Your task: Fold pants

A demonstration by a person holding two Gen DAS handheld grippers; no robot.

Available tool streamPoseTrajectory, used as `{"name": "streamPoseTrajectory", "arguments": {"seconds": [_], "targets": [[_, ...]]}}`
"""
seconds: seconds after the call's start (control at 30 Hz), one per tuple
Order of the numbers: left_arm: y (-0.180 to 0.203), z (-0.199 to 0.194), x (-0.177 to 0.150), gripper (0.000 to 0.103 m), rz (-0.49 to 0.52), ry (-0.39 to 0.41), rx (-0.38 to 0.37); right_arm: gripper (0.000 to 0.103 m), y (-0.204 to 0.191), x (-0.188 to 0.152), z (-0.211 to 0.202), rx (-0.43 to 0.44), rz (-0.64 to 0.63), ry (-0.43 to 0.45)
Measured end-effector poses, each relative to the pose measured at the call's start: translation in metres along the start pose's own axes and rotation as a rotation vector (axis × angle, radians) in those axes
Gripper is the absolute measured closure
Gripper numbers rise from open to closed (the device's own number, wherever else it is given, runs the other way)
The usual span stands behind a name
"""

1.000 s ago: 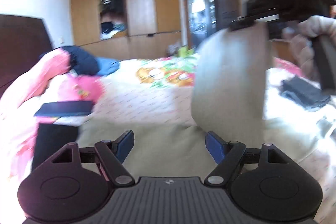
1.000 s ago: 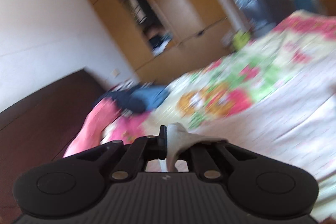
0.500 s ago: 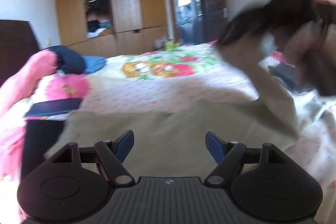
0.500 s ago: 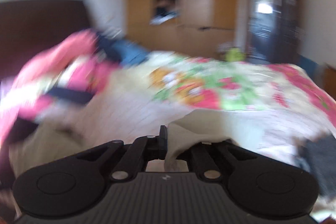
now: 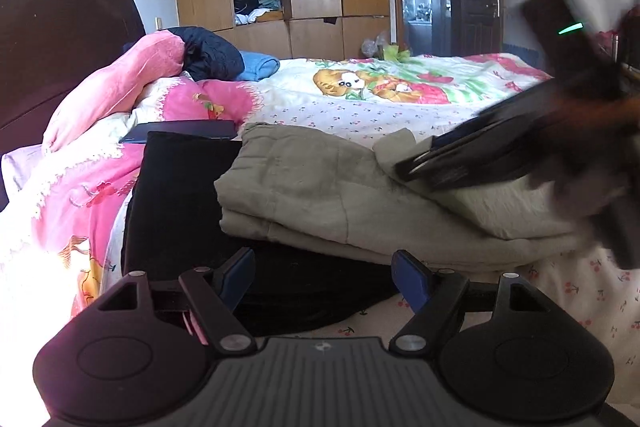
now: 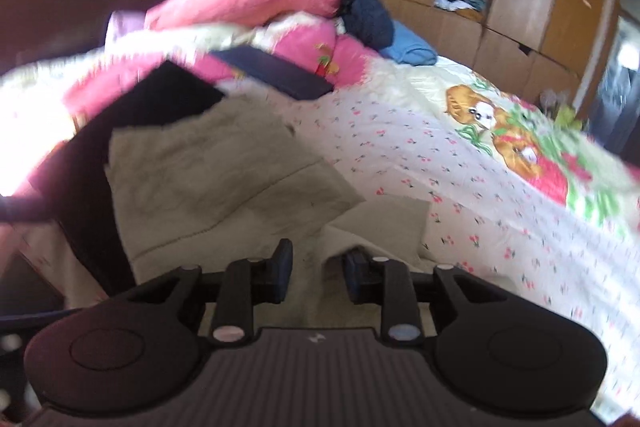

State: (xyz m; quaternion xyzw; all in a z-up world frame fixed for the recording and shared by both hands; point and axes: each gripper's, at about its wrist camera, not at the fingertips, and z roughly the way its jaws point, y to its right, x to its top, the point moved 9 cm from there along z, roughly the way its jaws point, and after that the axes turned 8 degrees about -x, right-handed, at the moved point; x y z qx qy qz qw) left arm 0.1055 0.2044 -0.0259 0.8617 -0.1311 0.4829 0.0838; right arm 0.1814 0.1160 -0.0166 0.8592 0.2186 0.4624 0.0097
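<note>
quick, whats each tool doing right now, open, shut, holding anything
Left tool: open wide, nothing between its fingers.
Right tool: open, jaws just been opening; the beige pants lie under the gap, not pinched.

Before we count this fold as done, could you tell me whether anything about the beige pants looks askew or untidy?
Yes: on the beige pants, the just-laid top layer sits crooked, its corner poking past the lower layers onto the floral sheet. The pants also lie partly over a black garment. The right tongs have just been opening, fabric lying loose between them.
</note>
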Motion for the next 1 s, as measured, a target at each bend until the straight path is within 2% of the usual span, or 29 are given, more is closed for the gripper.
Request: {"name": "streamPoseTrajectory", "arguments": {"seconds": [0.03, 0.1, 0.17, 0.33, 0.4, 0.57, 0.7, 0.8, 0.87, 0.93, 1.0], "targets": [[0.001, 0.000, 0.000, 0.015, -0.004, 0.004, -0.007, 0.064, 0.006, -0.001, -0.004, 0.011, 0.013, 0.007], [-0.002, 0.006, 0.000, 0.015, -0.015, 0.005, -0.024, 0.063, 0.010, -0.005, -0.004, -0.023, -0.026, 0.014], [-0.001, 0.008, 0.000, 0.015, -0.021, -0.001, -0.033, 0.062, 0.006, -0.005, 0.007, -0.043, -0.055, -0.014], [-0.001, -0.001, -0.005, 0.015, -0.009, -0.017, -0.007, 0.062, -0.012, 0.009, 0.034, 0.012, 0.077, -0.045], [-0.004, -0.004, -0.011, 0.015, -0.017, -0.039, 0.005, 0.062, -0.028, 0.021, 0.035, 0.052, 0.082, 0.000], [-0.006, -0.016, -0.030, 0.015, -0.034, -0.096, 0.014, 0.060, -0.090, 0.042, 0.021, 0.098, -0.198, 0.160], [-0.002, -0.017, -0.040, 0.015, -0.030, -0.132, 0.011, 0.060, -0.114, 0.048, 0.018, 0.133, -0.237, 0.184], [0.000, -0.018, -0.037, 0.015, -0.030, -0.127, 0.007, 0.060, -0.109, 0.048, 0.007, 0.171, -0.172, 0.195], [0.001, -0.016, -0.036, 0.015, -0.032, -0.122, 0.002, 0.060, -0.096, 0.042, 0.003, 0.167, -0.118, 0.167], [0.001, -0.013, -0.034, 0.015, -0.026, -0.120, 0.003, 0.059, -0.070, 0.037, 0.000, 0.104, -0.066, 0.158], [0.001, -0.011, -0.032, 0.015, -0.024, -0.114, 0.004, 0.059, -0.048, 0.029, 0.006, 0.010, -0.077, 0.143]]}}
